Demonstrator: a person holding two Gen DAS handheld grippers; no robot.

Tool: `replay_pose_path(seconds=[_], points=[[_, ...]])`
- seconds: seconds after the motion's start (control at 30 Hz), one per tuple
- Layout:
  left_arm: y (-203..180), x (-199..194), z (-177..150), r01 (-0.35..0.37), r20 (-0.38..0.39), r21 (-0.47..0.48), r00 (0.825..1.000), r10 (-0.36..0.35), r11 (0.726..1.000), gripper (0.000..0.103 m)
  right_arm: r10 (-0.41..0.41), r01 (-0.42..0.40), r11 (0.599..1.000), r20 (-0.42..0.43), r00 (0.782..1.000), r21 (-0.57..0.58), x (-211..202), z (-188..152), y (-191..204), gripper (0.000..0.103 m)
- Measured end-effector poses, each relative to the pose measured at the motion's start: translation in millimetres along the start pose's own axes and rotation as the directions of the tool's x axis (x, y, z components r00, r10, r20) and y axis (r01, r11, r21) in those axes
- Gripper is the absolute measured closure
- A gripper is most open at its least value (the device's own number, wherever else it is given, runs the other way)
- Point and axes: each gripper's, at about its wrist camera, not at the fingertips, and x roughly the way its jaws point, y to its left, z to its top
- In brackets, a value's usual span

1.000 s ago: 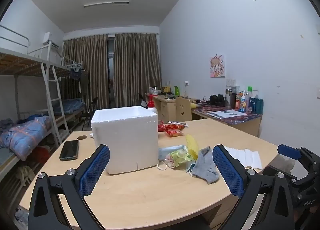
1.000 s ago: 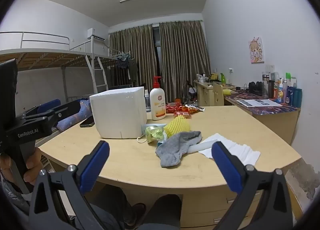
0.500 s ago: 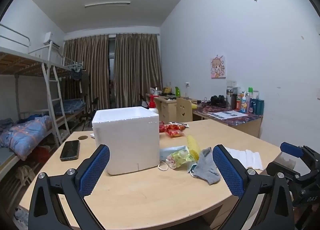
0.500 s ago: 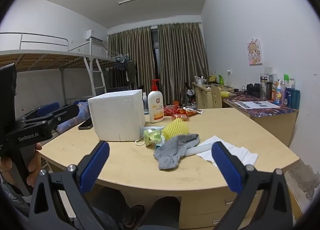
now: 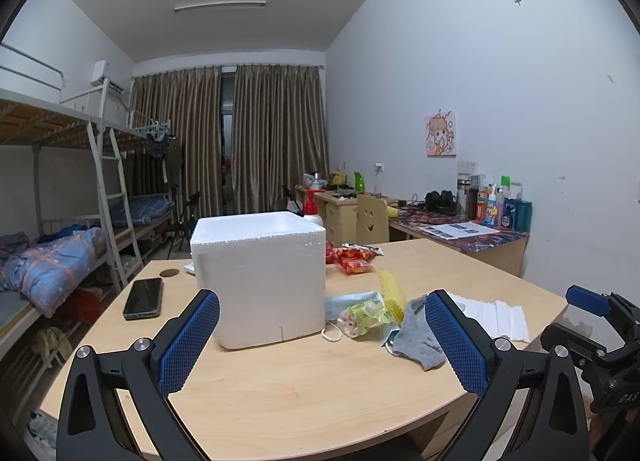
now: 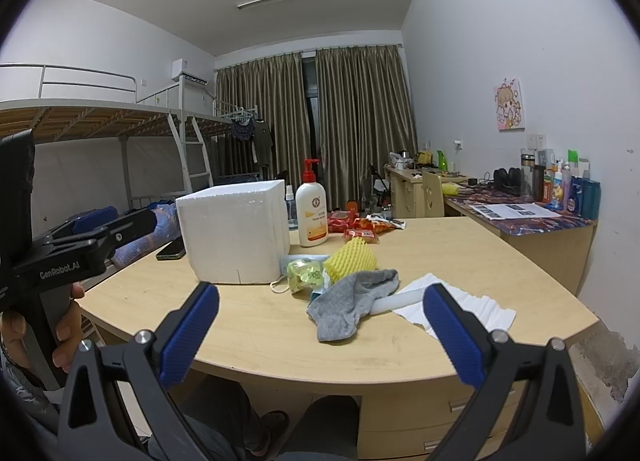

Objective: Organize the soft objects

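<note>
I see the sock lying limp, its long axis slanting from near-left to far-right beside the box; my left gripper and right gripper are both spread, empty.

Both wrist cams look forward, near the table's front edge; left sits higher, right lower. Shared: foam box, grey sock.

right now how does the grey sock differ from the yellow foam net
The grey sock lies flat and crumpled nearest the table edge; the yellow foam net is puffed up, ribbed, and sits behind it, closer to the white foam box. Both rest untouched on the table.
</note>
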Motion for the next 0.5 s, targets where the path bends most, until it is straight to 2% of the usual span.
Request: replay_pose_path(seconds=[0.5], points=[[-2.3,0.0,-0.3,0.003,0.003,0.013,1.0,-0.003,1.0,0.0,-0.003,0.003,1.0,0.004,1.0,-0.003,-0.7,-0.5,0.9,0.0]])
